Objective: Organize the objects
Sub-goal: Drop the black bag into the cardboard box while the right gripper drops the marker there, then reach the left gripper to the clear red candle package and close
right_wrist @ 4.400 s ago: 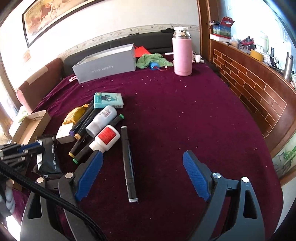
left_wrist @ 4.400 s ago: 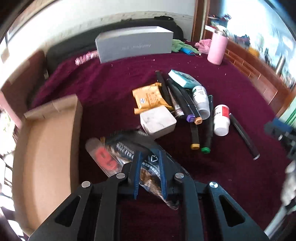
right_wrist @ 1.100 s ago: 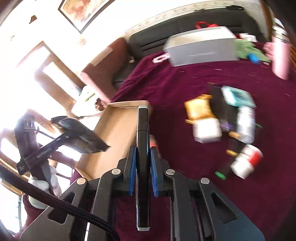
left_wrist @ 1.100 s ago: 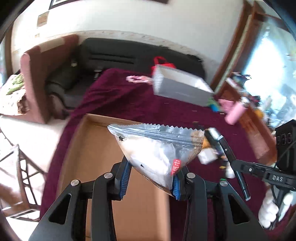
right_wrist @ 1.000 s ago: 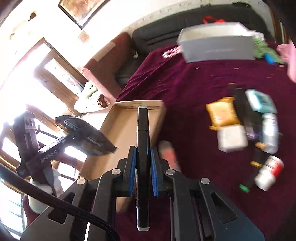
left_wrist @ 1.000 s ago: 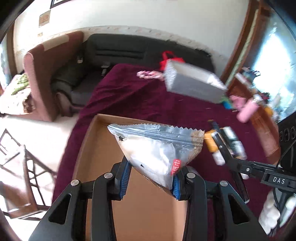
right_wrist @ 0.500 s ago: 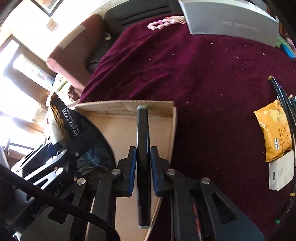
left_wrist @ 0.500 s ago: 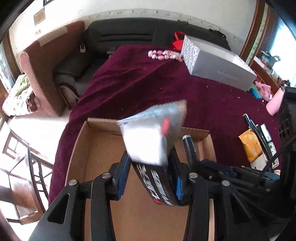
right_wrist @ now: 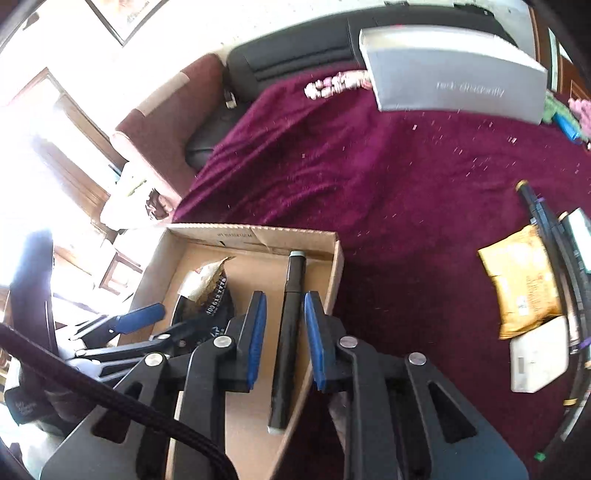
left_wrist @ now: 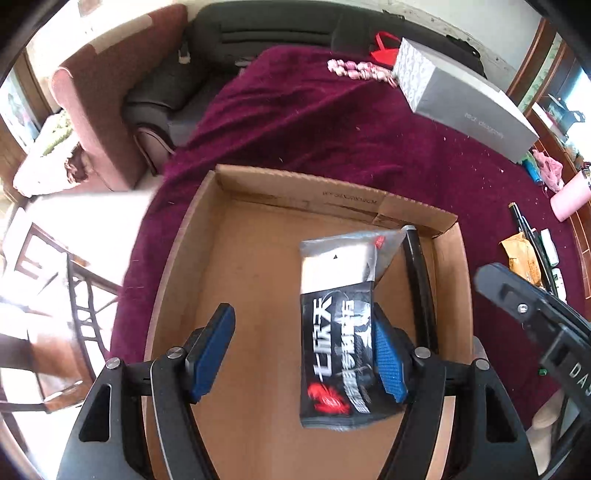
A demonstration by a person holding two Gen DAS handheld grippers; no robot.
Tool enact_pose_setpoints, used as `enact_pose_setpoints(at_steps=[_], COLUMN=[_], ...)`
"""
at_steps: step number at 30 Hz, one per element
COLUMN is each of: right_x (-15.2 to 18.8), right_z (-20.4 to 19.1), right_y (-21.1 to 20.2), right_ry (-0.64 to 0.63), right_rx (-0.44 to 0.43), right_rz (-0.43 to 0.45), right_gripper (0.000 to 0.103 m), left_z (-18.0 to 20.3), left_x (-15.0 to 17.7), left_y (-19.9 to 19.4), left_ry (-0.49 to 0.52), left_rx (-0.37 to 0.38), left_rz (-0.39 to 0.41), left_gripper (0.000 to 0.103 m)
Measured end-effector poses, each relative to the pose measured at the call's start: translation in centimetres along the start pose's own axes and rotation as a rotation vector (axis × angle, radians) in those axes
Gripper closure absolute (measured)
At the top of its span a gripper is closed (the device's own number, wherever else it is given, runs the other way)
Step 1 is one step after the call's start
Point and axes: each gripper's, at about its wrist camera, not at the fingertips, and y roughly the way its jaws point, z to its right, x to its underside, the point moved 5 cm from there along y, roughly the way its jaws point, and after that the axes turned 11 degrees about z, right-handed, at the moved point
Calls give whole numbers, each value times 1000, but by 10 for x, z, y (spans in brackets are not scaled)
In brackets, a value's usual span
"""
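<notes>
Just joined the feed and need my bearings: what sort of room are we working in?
Probably a home living room: a black sofa and armchair stand behind the cloth-covered table, with a framed picture on the wall.

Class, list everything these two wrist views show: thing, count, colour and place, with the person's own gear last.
Cardboard box: one, brown, on the cloth's edge.
Snack packet: one, black and clear, inside the box.
Marker: one, black, inside the box by its right wall.
Grey carton: one, far end of the cloth.
Yellow packet: one, on the cloth, right.
White box: one, beside the yellow packet.
Left gripper: black, blue pads, opening over the packet.
Right gripper: opening, marker between the jaws.
</notes>
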Motion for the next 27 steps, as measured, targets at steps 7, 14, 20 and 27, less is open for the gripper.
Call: enact_pose_setpoints(at_steps=[7,14,20,27], right_x=[-2,25,55,76], right_z=[27,102,159,185], right_y=[-74,-197,-228,-233], right_ry=[-11,25,89,149], right_rx=[-31,74,156,122], right_rz=[93,282,280,266], right_gripper=[84,53,53,53], left_z=[11,88,146,164], left_x=[-8,40,91,104], left_y=[-88,-117,-79,-45], left_ry=[-118,-212,-57,73], left_rx=[230,666,249,-19], left_rz=[270,230,154,131], left_gripper=[16,1,1,1])
